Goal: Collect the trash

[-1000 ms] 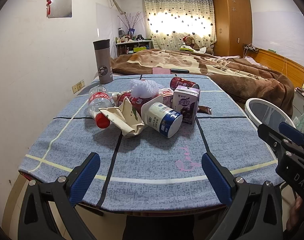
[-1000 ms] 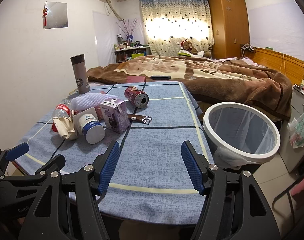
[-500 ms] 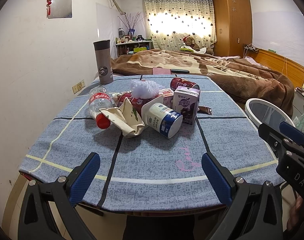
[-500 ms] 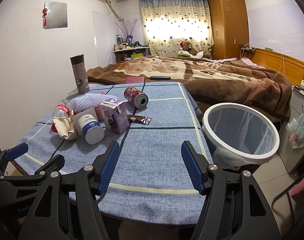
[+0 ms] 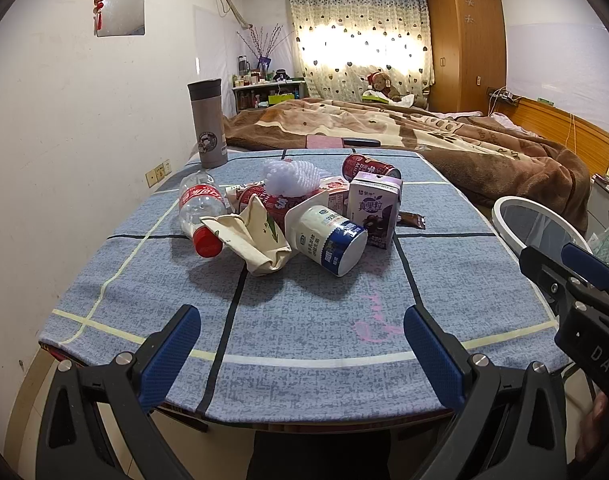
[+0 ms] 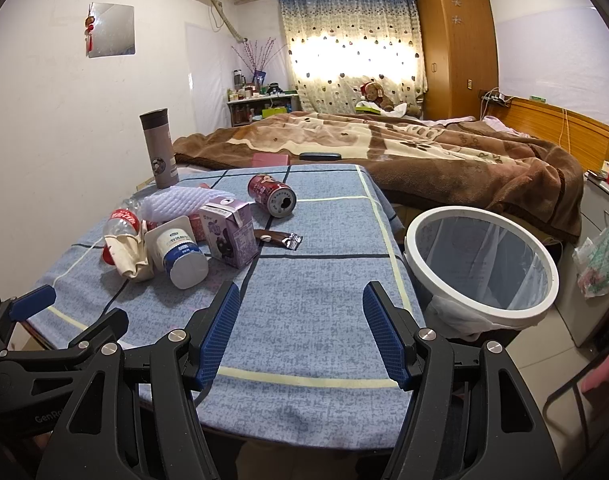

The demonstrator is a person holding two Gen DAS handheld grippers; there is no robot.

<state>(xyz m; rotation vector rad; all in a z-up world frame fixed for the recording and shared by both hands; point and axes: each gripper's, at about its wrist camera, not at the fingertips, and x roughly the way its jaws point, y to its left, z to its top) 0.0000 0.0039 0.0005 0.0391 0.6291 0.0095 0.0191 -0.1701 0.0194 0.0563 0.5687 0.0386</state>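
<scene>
While both grippers are held spread and empty at the near table edge, the trash is seen heaped on the blue tablecloth (image 5: 304, 320).

Left gripper (image 5: 300, 344) and right gripper (image 6: 302, 334): jaws released, nothing grasped. Yogurt cup (image 5: 330, 240), purple carton (image 5: 374, 210), plastic bottle (image 5: 198, 210) and crumpled paper bag (image 5: 252, 236) are clustered, touching; red can (image 6: 272, 194) and brown wrapper (image 6: 278, 238) are set just beside. White-rimmed bin (image 6: 480, 276) is placed beside the table's right edge.

Your left gripper (image 5: 300, 346) sits low in its frame, jaws spread wide and holding nothing. Your right gripper (image 6: 300, 332) (bottom centre of its own view) is likewise parted and holds nothing.
</scene>
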